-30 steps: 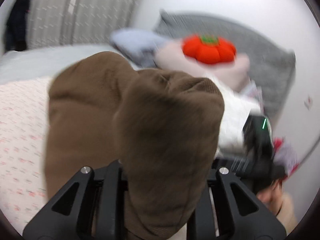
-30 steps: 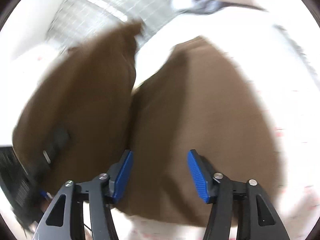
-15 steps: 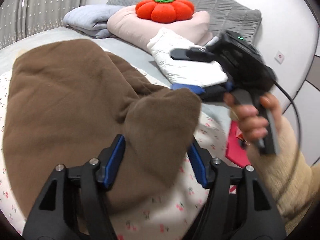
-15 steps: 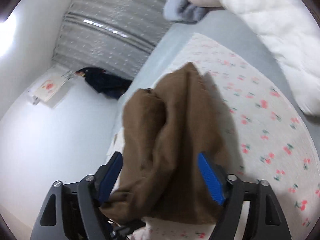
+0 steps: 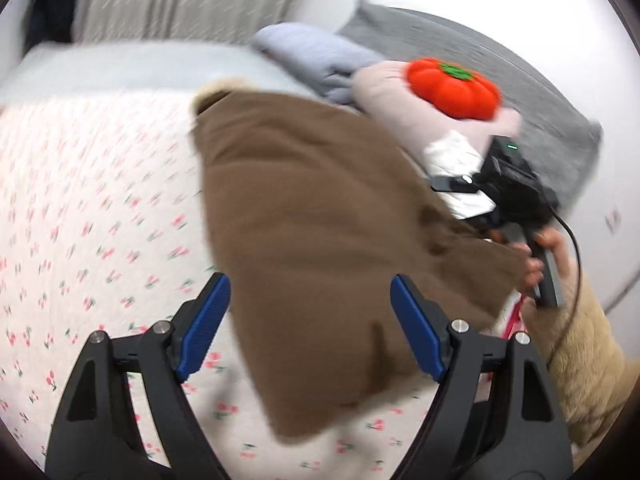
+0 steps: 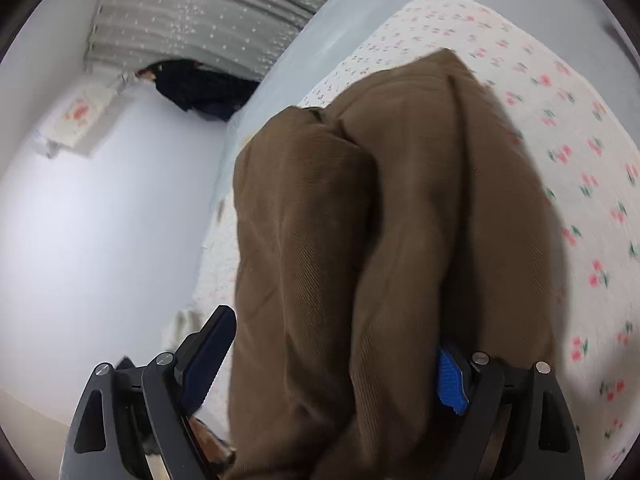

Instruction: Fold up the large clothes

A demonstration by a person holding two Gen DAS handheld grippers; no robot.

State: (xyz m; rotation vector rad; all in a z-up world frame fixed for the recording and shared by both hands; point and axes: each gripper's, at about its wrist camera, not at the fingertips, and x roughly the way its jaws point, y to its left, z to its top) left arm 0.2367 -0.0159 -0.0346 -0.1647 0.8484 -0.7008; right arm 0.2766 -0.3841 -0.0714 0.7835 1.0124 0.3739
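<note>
A large brown garment lies folded on the cherry-print bed sheet. My left gripper is open above its near edge, with the cloth between but free of the blue pads. In the right wrist view the same brown garment bulges in thick folds between the wide-open fingers of my right gripper. The right gripper also shows in the left wrist view, held by a hand at the garment's right edge.
At the bed's head lie a red pumpkin cushion, a pink pillow, a folded blue blanket, a white quilted item and a grey headboard. A dark garment hangs by the curtain.
My left gripper let go of the brown cloth, opened wide and drew back. The garment now lies flatter on the sheet. My right gripper stays open around the folds.
</note>
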